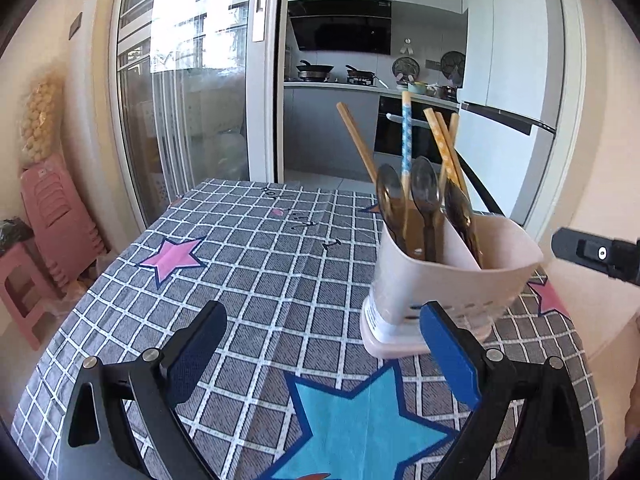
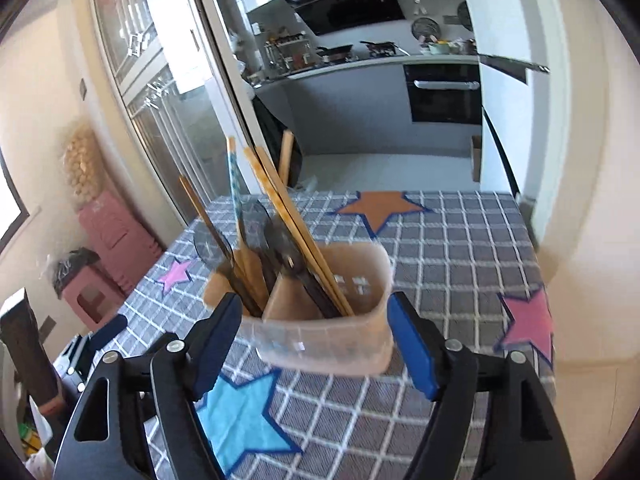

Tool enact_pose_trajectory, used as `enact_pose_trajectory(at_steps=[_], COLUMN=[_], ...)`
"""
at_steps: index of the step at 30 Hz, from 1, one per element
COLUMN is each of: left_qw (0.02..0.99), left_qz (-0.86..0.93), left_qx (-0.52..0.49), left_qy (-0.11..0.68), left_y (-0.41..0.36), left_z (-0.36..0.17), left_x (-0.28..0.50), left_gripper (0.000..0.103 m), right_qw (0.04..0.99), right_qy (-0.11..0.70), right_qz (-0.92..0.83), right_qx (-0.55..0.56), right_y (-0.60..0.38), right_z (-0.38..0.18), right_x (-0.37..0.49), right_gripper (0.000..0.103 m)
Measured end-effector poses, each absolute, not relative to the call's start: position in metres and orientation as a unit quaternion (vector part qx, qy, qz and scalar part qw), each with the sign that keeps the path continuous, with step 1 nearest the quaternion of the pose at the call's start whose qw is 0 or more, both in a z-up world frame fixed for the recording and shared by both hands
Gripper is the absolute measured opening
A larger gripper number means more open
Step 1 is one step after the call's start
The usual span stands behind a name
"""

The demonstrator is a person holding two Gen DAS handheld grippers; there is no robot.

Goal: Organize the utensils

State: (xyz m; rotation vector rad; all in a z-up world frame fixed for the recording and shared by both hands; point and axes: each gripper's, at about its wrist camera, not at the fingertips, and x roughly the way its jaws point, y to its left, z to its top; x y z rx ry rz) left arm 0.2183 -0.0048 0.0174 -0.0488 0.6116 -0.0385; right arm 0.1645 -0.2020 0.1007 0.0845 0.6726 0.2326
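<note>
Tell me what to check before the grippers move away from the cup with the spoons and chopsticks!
1. Utensil holder standing upright on the table: ok.
2. Spoons and chopsticks all inside the holder: ok.
3. Right hand-held gripper open, pads not pressing the holder: ok.
4. Left hand-held gripper open and holding nothing: ok.
5. No loose utensils on the tablecloth: ok where visible.
6. Holder safely away from the table's edge: cannot tell.

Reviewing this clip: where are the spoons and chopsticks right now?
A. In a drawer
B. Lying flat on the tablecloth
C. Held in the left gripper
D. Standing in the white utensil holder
D: the spoons and chopsticks stand upright in the white utensil holder on the checked tablecloth.
</note>
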Motion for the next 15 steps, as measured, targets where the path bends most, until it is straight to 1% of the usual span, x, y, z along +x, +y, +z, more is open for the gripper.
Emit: enact_pose_trajectory(at_steps=[7, 10, 12, 14, 15], left_qw=[0.946, 0.943, 0.943, 0.946, 0.947], left_qz=[-0.036, -0.042, -0.043, -0.039, -0.037], left_qx=[-0.017, -0.013, -0.009, -0.006, -0.005], left_qy=[0.321, 0.330, 0.329, 0.323, 0.320], left_y=[-0.013, -0.015, -0.016, -0.018, -0.018], left_z=[0.009, 0.006, 0.004, 0.004, 0.003], left_x=[0.200, 0.192, 0.184, 0.176, 0.172], left_gripper=[0.103, 0.103, 0.103, 0.103, 0.103], right_qw=[0.929, 0.928, 0.929, 0.933, 0.936], right_qy=[0.354, 0.361, 0.361, 0.355, 0.349], right_qz=[0.093, 0.086, 0.073, 0.059, 0.047], right_qx=[0.048, 0.044, 0.033, 0.020, 0.010], right_y=[-0.213, -0.214, -0.214, -0.211, -0.210], right_z=[0.079, 0.072, 0.067, 0.063, 0.060], right_x=[0.139, 0.129, 0.121, 0.113, 0.107], right_gripper=[0.081, 0.083, 0.089, 0.103, 0.103])
